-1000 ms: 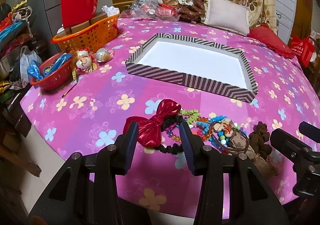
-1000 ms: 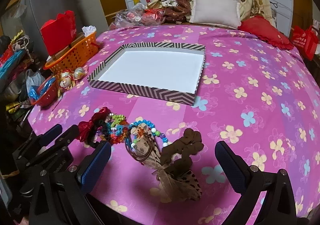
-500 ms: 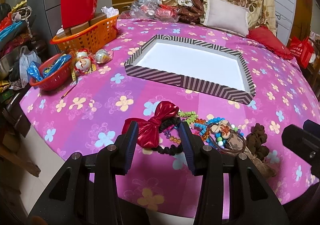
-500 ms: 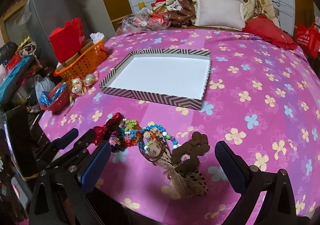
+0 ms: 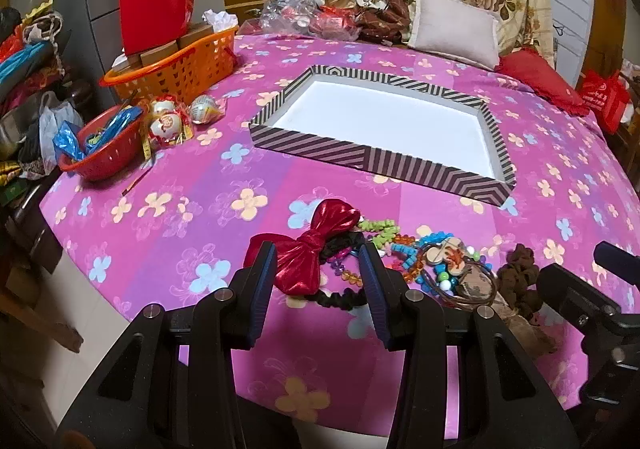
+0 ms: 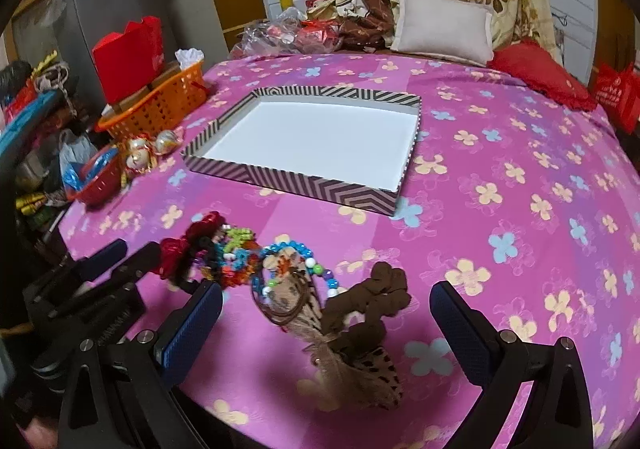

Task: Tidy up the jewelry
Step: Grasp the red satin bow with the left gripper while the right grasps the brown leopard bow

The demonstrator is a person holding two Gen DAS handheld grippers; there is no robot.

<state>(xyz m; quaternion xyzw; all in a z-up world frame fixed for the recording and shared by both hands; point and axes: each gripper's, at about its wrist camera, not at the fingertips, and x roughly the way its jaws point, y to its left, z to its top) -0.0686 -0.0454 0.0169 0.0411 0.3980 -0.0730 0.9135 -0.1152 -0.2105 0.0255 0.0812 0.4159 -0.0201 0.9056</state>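
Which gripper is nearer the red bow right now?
Left. The left gripper is open, with the red bow between its fingers, untouched. The right gripper, open too, sits off to the side over the brown scrunchie.

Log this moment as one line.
left gripper: open over red bow | right gripper: open | striped tray: empty

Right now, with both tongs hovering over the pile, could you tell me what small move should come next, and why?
Probably ease the left tongs down and close on the red bow. The bow lies right between their open jaws, untouched, and the striped tray beyond it holds nothing yet.
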